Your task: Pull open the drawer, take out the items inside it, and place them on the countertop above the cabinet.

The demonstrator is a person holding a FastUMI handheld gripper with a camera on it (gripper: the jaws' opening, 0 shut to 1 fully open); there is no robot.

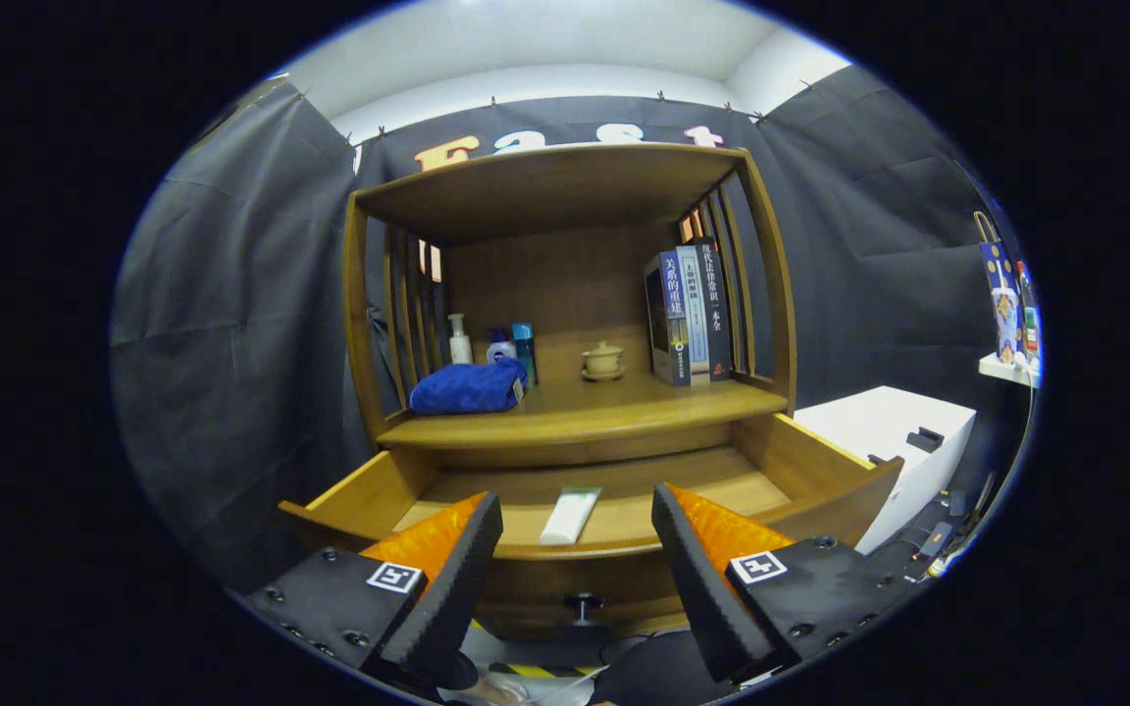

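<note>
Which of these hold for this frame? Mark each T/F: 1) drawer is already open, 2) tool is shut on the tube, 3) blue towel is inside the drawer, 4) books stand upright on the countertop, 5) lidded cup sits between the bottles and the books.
1) True. The drawer is pulled out, its knob toward the camera.
2) False. The tool is open; the white tube lies in the drawer beyond its fingers, untouched.
3) False. The blue towel rests on the countertop, in front of the bottles.
4) True. The books stand upright at the countertop's right end.
5) True. The lidded cup sits there on its saucer.
</note>
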